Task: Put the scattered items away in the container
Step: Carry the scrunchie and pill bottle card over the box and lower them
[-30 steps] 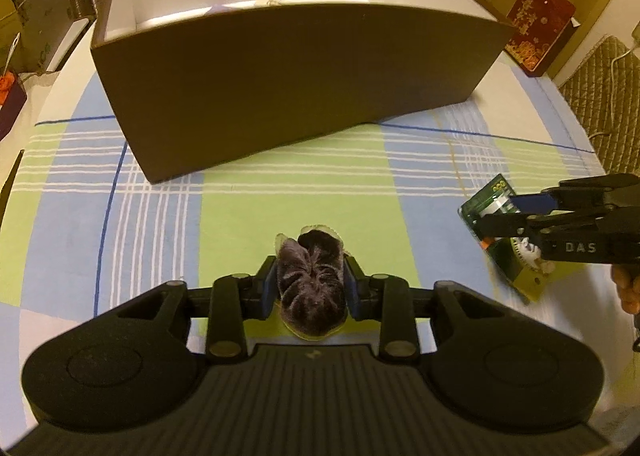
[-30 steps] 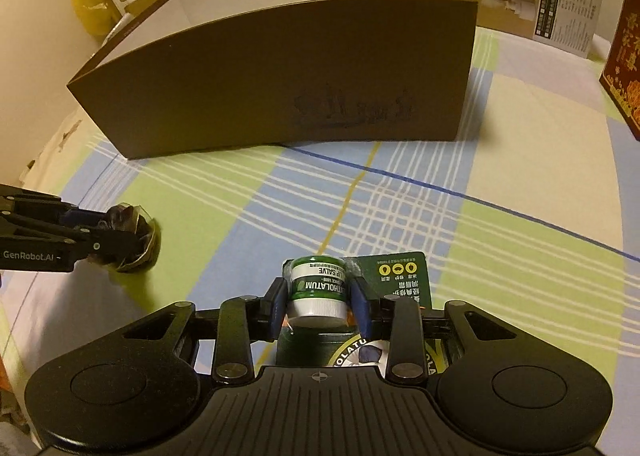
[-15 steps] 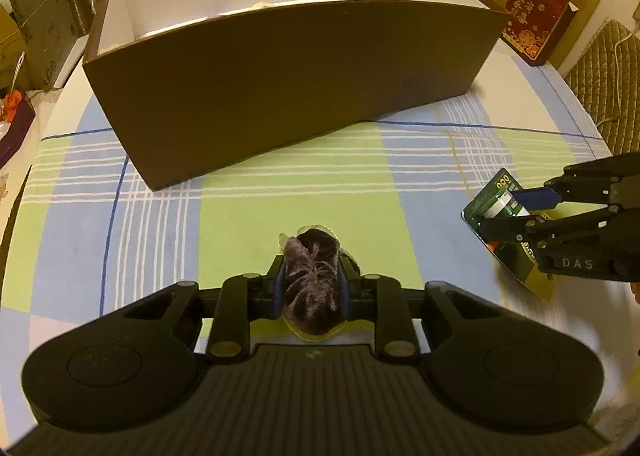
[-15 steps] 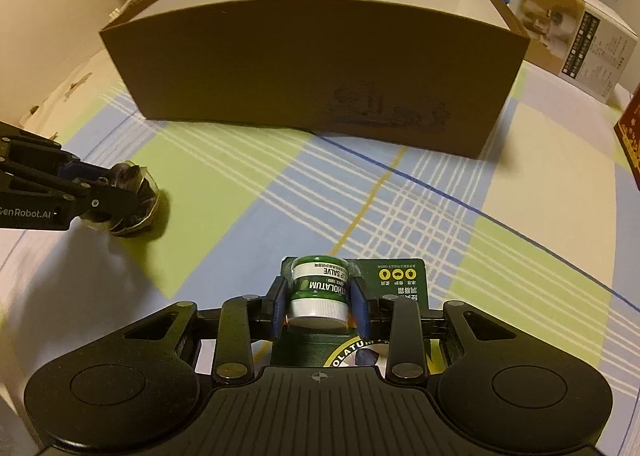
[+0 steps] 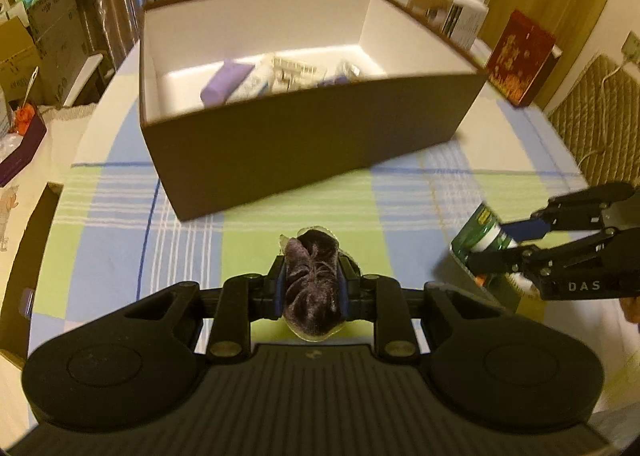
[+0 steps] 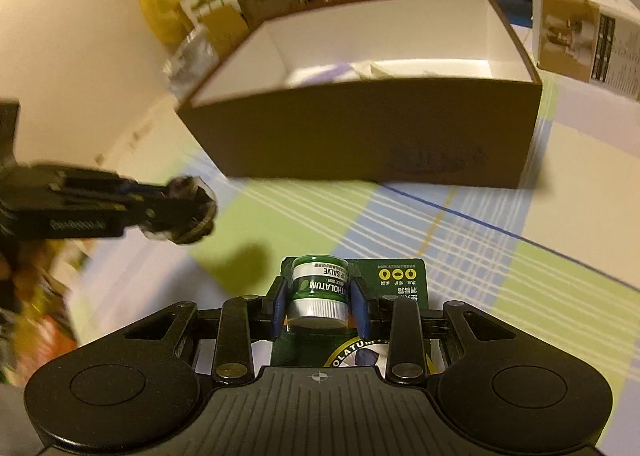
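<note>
My left gripper (image 5: pixel 311 288) is shut on a dark velvety hair scrunchie in clear wrap (image 5: pixel 312 284) and holds it above the checked cloth. My right gripper (image 6: pixel 319 302) is shut on a small green Mentholatum jar on its green card (image 6: pixel 318 290), also lifted. The brown box with a white inside (image 5: pixel 304 147) stands ahead of both; it holds a purple tube (image 5: pixel 226 81) and several pale packets. In the right wrist view the left gripper (image 6: pixel 176 211) hangs at the left with the scrunchie; in the left wrist view the right gripper (image 5: pixel 516 246) is at the right.
A red gift box (image 5: pixel 520 55) and a white carton (image 6: pixel 584 35) stand beside the box at the right. Cardboard boxes and bags (image 5: pixel 36 39) crowd the far left. The checked cloth (image 5: pixel 304 223) lies between me and the box.
Both grippers have risen with their loads and tilted up, so the inside of the box now shows. The box looks nearer in both views.
</note>
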